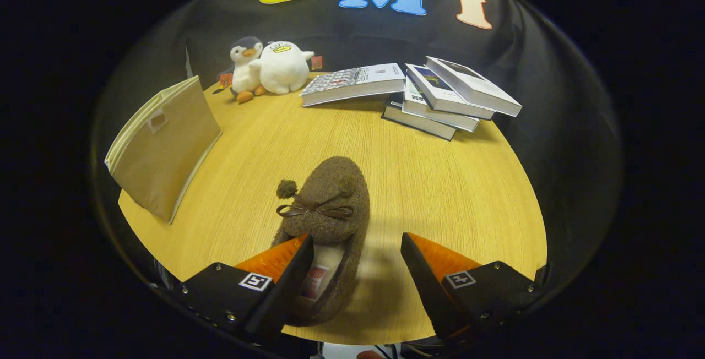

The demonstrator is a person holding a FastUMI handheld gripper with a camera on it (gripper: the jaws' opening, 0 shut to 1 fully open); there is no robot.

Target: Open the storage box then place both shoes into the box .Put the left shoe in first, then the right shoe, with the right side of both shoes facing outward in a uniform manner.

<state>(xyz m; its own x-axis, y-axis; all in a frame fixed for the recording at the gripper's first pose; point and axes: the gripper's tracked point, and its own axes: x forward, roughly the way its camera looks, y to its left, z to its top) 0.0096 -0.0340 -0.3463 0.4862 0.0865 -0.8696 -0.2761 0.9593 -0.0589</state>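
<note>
A brown fuzzy slipper [329,213] with a small bow and pompoms lies on the wooden table [440,183], toe pointing away from me. My gripper [357,246] is open. Its left finger [286,262] reaches into the slipper's opening, and its right finger [427,262] stands apart to the right of the slipper's side wall, so that wall lies between the two. Far to the left, a beige fabric storage box [165,144] with a small handle cut-out stands at the table's edge, its lid shut.
Two plush toys, a penguin [246,68] and a white duck [283,67], sit at the back of the table. Several books [435,94] lie spread at the back right. Bare tabletop stretches to the right of the slipper.
</note>
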